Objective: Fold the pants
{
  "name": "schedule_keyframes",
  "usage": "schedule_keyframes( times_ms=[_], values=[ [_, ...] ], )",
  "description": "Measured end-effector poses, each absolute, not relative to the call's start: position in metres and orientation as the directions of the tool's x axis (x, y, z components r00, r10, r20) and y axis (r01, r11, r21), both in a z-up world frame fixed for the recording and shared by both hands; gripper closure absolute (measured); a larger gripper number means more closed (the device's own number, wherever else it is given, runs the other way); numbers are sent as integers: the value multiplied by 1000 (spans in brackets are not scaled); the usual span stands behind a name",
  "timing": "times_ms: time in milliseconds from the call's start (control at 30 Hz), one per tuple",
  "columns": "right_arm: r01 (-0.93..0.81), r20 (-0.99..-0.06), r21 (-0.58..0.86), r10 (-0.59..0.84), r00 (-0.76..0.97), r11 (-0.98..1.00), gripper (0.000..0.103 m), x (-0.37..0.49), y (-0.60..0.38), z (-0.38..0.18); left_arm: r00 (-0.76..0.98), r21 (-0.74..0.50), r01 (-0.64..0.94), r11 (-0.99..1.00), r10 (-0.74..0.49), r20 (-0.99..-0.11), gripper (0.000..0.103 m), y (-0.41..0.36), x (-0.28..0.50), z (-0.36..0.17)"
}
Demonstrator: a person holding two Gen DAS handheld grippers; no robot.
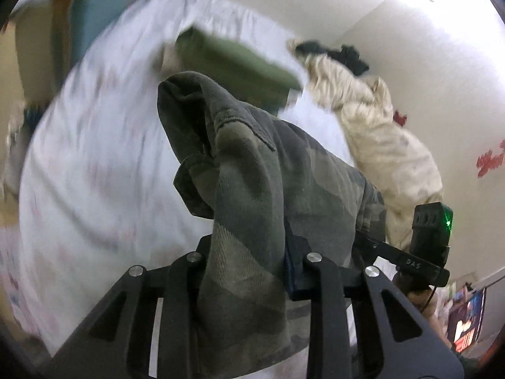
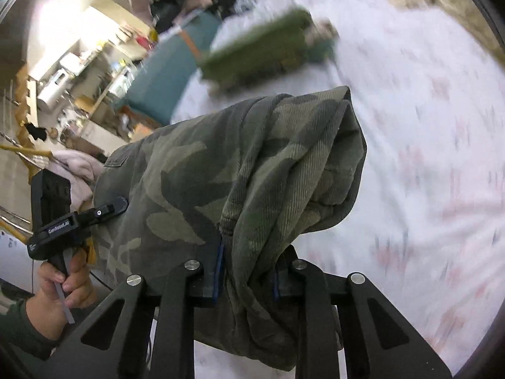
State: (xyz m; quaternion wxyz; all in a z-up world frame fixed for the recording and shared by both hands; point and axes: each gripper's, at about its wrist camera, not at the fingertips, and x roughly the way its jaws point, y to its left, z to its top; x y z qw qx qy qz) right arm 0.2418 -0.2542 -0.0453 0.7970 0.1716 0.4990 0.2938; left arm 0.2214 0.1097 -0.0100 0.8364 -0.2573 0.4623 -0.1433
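Clearly bunched, the camouflage pants (image 1: pixel 252 170) hang gripped by both claws — left claw (image 1: pixel 249 262), right claw (image 2: pixel 249 271).

Green bundle (image 1: pixel 233 60) beyond open bedsheet (image 1: pixel 94 158)

A lived-in home bedroom is showing here. A bed (image 2: pixel 426 126) in a white, faintly patterned sheet is filling both views, with a folded green garment (image 2: pixel 262 50) and cream bedding (image 1: pixel 375 126) lying on it. Cluttered shelves (image 2: pixel 85 72) are standing beyond a teal panel (image 2: pixel 170 72), and red decorations (image 1: pixel 490 161) are hanging on the pale wall.
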Motion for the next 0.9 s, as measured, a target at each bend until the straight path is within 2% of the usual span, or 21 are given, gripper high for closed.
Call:
schedule_keyframes(
  times_ms=[200,367,467,600,633,667,733,800,833,867,900],
  values=[
    [-348,-681,491,602,418,798,79,394,-218,15,631,-513,8,859,-402,-664,78,128,374,45],
    [-339,-731,380,504,460,861,79,527,-168,31,665,-484,-39,874,-339,-665,78,148,499,47],
    [-309,-784,323,436,442,895,78,578,-142,16,645,-443,-68,894,-299,-703,77,152,549,22],
    [-286,-867,272,363,341,919,77,612,-133,-46,522,-390,-128,912,-272,-808,76,147,581,-57],
    [-264,-889,278,351,293,924,76,615,-137,-70,506,-378,-129,917,-267,-820,73,145,584,-71],
    [-229,-903,293,347,253,928,72,617,-143,-90,494,-359,-117,926,-259,-830,66,141,587,-86],
    [-159,-889,344,375,261,925,56,617,-163,-111,502,-353,-105,930,-257,-826,61,138,587,-100],
    [-129,-875,376,397,278,918,35,614,-174,-115,508,-388,-115,915,-282,-814,59,145,588,-103],
    [-130,-875,369,392,283,920,32,614,-176,-116,504,-398,-123,909,-288,-814,50,149,588,-105],
    [-137,-882,343,369,295,929,22,614,-177,-115,505,-398,-130,908,-284,-815,36,152,587,-103],
    [-139,-891,303,332,308,943,11,611,-178,-112,520,-369,-131,920,-253,-816,28,155,584,-100]
  ],
)
